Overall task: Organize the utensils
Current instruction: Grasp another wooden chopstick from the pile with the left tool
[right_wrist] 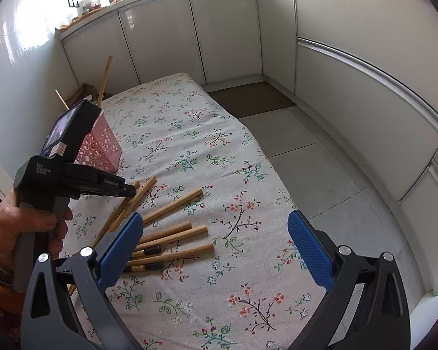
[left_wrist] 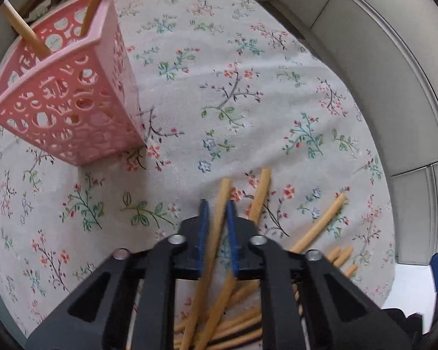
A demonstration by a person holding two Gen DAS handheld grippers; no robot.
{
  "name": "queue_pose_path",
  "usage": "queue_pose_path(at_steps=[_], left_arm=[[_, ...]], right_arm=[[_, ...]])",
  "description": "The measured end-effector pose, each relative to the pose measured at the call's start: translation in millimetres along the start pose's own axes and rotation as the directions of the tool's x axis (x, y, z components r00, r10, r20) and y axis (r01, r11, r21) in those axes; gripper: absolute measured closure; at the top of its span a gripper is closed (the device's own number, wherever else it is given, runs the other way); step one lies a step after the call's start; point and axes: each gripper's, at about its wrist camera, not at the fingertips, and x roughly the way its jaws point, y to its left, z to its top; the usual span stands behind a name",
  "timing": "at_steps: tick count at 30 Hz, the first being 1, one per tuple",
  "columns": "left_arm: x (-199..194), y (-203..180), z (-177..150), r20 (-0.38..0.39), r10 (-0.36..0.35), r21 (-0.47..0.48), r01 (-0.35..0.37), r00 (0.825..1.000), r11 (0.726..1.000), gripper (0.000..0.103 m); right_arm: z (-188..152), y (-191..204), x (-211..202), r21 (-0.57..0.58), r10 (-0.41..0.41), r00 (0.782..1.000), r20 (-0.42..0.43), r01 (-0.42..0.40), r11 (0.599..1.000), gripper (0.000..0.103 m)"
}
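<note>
Left tongs pinch one chopstick lengthwise, likely to lift it toward the basket ahead-left, which holds two. The pile lies beneath; right tongs hover spread, empty.

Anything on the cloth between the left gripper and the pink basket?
Nothing: in the left wrist view, only bare floral tablecloth lies between the left gripper, shut on a chopstick, and the pink basket.

Pink perforated basket stands upright, holding two wooden chopsticks. Loose chopsticks lie scattered on the cloth, some apparently dark-tipped; one chopstick is raised.
</note>
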Motion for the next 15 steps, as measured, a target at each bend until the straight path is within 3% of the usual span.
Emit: queue_pose_path(at_steps=[6,12,15], left_arm=[[-28,28,-11,0.080,-0.050,-0.048,0.054,0.996,0.997,0.097],[-111,47,-36,0.225,-0.101,-0.041,0.113,0.969,0.993,0.097],[-137,50,-49,0.273,-0.105,-0.026,0.117,0.956,0.993,0.097]], right_arm=[[27,13,23,0.004,-0.020,0.998,-0.057,0.020,1.000,0.007],[69,63,71,-0.057,0.026,0.988,-0.152,-0.035,0.998,0.008],[79,85,92,-0.074,0.082,0.973,-0.215,-0.100,0.992,0.016]])
